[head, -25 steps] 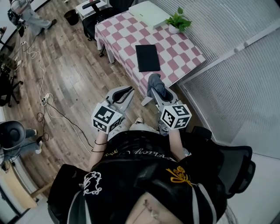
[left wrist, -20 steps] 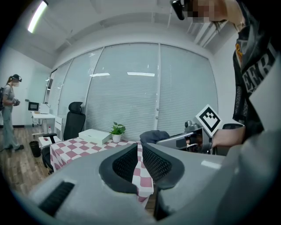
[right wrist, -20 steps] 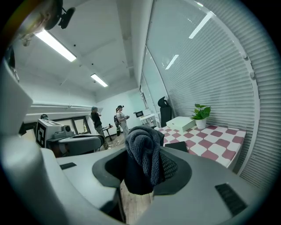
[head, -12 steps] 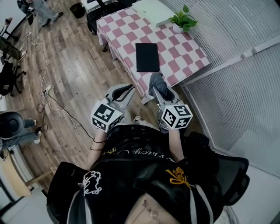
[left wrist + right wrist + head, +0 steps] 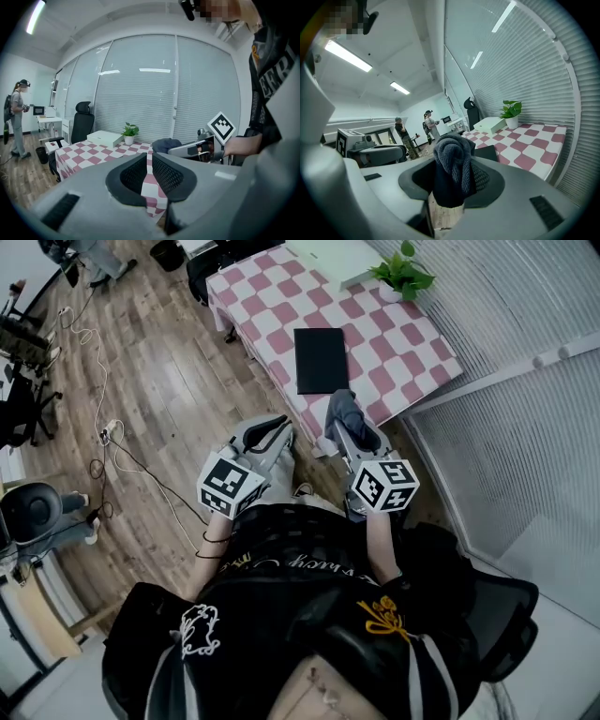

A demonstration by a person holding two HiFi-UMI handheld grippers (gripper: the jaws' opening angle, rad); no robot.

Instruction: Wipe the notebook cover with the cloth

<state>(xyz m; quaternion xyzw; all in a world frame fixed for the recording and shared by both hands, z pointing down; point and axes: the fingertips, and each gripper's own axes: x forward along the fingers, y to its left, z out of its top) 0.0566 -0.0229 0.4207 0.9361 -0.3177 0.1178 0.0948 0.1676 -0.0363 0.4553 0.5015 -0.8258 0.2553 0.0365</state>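
The black notebook point(image 5: 321, 360) lies flat on the pink-and-white checked table point(image 5: 412, 343), near its front edge. My right gripper point(image 5: 343, 424) is shut on a bunched grey cloth point(image 5: 344, 412) and hovers just short of that edge, below the notebook. In the right gripper view the cloth point(image 5: 452, 164) hangs between the jaws, with the notebook point(image 5: 488, 152) behind it. My left gripper point(image 5: 271, 433) is over the wooden floor to the left of the table. Its jaws are shut and hold nothing point(image 5: 149, 161).
A white box point(image 5: 333, 259) and a potted plant point(image 5: 410, 277) stand at the table's far end. Window blinds point(image 5: 506, 427) run along the right side. Cables point(image 5: 103, 442) trail over the floor at left. An office chair point(image 5: 83, 125) and two people point(image 5: 415, 129) are farther off.
The view has shifted a little. Both grippers have crept slightly towards the table, and the cloth is still held in the right one.
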